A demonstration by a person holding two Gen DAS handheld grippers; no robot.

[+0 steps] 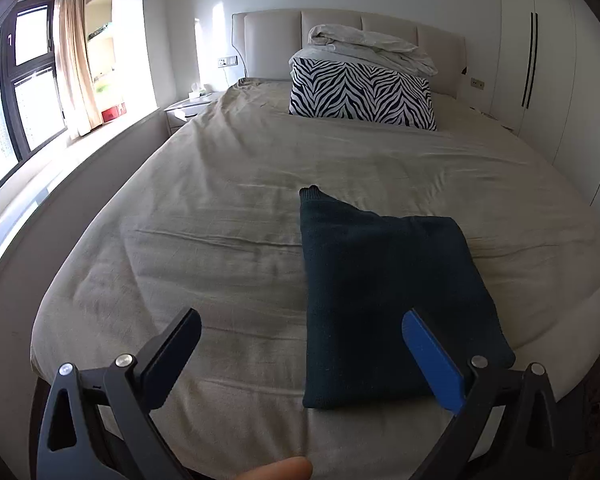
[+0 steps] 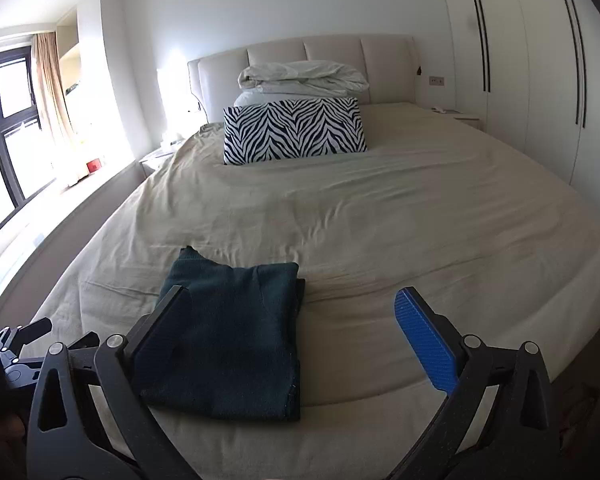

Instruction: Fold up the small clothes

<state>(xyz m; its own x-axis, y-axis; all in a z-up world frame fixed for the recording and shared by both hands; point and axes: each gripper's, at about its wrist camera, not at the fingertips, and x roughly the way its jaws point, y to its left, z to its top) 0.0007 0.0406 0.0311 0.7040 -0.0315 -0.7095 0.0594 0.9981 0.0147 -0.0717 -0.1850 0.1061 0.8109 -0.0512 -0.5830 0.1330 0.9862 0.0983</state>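
Note:
A dark teal knitted garment (image 1: 384,300) lies folded into a rectangle near the foot of the bed (image 1: 228,216); one corner sticks out at its far left. In the right wrist view the same garment (image 2: 236,336) sits low and left. My left gripper (image 1: 302,330) hovers above the bed's foot with its jaws wide apart and nothing between them; its blue pad overlaps the garment's near right edge in the picture. My right gripper (image 2: 292,304) is open too and empty, raised above the bed (image 2: 400,220) to the right of the garment.
A zebra-print pillow (image 1: 360,96) and a rolled white duvet (image 1: 372,46) rest by the headboard. White wardrobes (image 2: 532,60) line the right side, a window (image 1: 24,80) with curtains and a nightstand (image 1: 188,110) the left. A fingertip (image 1: 278,469) shows at the bottom edge.

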